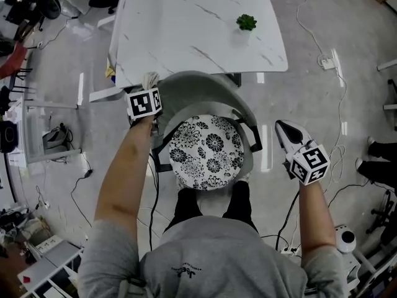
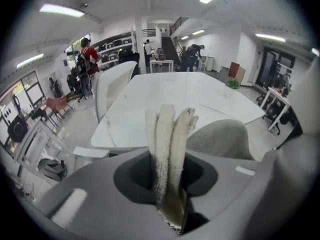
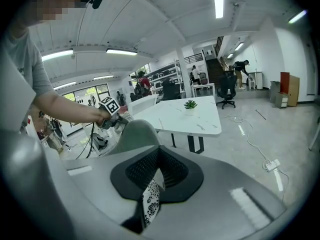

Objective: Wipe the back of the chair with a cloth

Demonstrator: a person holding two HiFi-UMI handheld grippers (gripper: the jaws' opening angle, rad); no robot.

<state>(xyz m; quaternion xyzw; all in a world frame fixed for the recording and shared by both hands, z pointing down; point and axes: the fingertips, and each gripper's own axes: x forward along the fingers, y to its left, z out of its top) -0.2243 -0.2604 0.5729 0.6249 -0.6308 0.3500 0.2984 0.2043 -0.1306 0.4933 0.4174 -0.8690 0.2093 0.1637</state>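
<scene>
The chair has a grey curved back (image 1: 205,85) and a black-and-white floral seat cushion (image 1: 208,151). My left gripper (image 1: 149,92) is at the back's upper left rim, shut on a beige cloth (image 1: 151,78). In the left gripper view the cloth (image 2: 167,144) stands folded between the jaws of my left gripper (image 2: 169,184), with the chair back (image 2: 220,139) just beyond on the right. My right gripper (image 1: 281,126) hangs shut and empty to the right of the chair, apart from it. In the right gripper view my right gripper (image 3: 155,181) faces the chair back (image 3: 137,131).
A white marble table (image 1: 198,23) with a small potted plant (image 1: 246,22) stands right behind the chair. Cables and a power strip (image 1: 327,61) lie on the floor at right. A white chair (image 2: 112,84) is at the table's left. People stand far back.
</scene>
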